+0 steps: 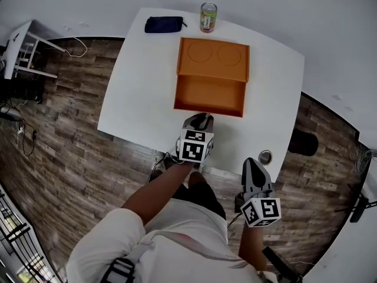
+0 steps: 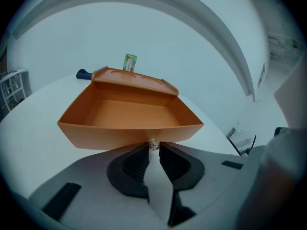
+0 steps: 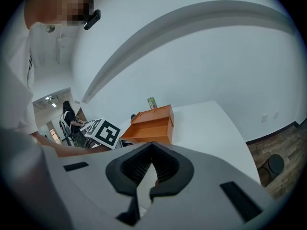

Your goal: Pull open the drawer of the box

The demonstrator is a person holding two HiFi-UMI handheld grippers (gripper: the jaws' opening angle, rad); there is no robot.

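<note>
Orange box [image 1: 213, 59] with one open drawer [image 1: 210, 96]; one can [image 1: 208, 17], one pouch [image 1: 164, 24].

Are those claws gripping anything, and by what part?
The left gripper pinches the orange drawer by its small front knob; the right gripper holds nothing.

Matt orange box [image 1: 212, 61], smooth white table [image 1: 141, 87], wood-grain floor [image 1: 65, 152]

An orange box [image 1: 213, 61] and its orange drawer [image 1: 209, 96] on a white table [image 1: 135, 99]; behind the box, a navy pouch [image 1: 164, 24] and green-labelled can [image 1: 208, 17]; grey-brown wood-grain floor [image 1: 65, 128].
</note>
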